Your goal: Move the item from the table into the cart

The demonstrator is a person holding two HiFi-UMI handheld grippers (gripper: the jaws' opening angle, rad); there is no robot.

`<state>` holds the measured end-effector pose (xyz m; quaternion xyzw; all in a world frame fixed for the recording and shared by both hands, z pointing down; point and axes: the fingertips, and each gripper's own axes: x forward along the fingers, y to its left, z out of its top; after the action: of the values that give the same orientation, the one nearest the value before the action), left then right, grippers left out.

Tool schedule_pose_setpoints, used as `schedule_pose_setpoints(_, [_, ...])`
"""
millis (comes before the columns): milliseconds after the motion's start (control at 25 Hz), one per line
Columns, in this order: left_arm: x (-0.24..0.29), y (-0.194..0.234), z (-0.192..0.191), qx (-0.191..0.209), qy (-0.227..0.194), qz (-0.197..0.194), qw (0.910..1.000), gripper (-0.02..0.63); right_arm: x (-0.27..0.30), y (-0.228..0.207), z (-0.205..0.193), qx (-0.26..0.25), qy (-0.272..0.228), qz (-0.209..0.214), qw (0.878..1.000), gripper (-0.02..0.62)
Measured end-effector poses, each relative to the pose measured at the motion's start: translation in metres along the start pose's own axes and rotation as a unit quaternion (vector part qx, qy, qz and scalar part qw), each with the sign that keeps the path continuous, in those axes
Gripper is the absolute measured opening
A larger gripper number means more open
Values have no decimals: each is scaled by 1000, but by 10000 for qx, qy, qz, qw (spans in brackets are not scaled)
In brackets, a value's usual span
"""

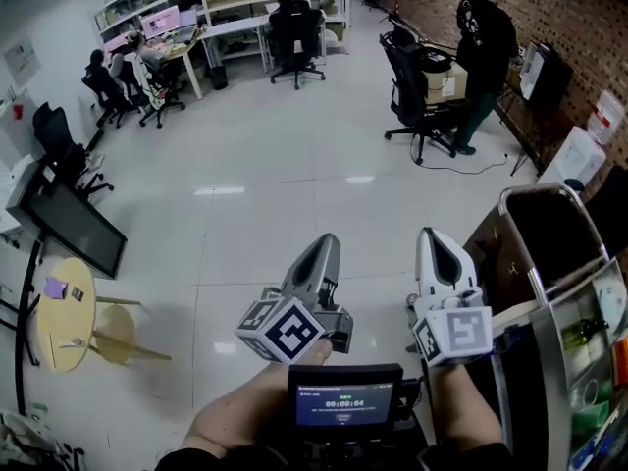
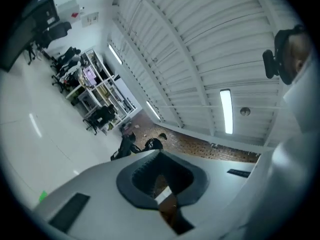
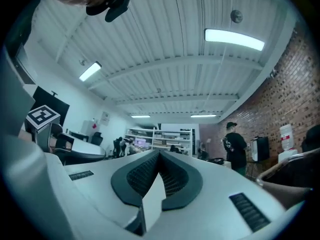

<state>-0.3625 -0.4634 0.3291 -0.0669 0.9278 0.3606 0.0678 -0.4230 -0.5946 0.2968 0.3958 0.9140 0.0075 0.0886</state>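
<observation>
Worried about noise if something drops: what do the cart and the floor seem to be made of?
Cart: metal tube by the look, grey with a soft shine along its curved rim; what the dark side panels are made of I cannot tell. Floor: pale glossy tiles, perhaps ceramic; it shows thin joint lines and bright mirrored patches of light.

The grey-framed cart (image 1: 538, 188) stands upright at the far right, its deep dark basket open-topped.
</observation>
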Motion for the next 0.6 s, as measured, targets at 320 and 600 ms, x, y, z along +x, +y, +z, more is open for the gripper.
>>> schedule_pose_setpoints(320, [-10,86,104,995,-1067,1182,9822,3,150,86,-15,253,-103,1797,9833,2])
schedule_pose_setpoints(600, [-145,193,238,1459,-1664,2417,9448,3,233,302,2,461,-82,3175,9471,2])
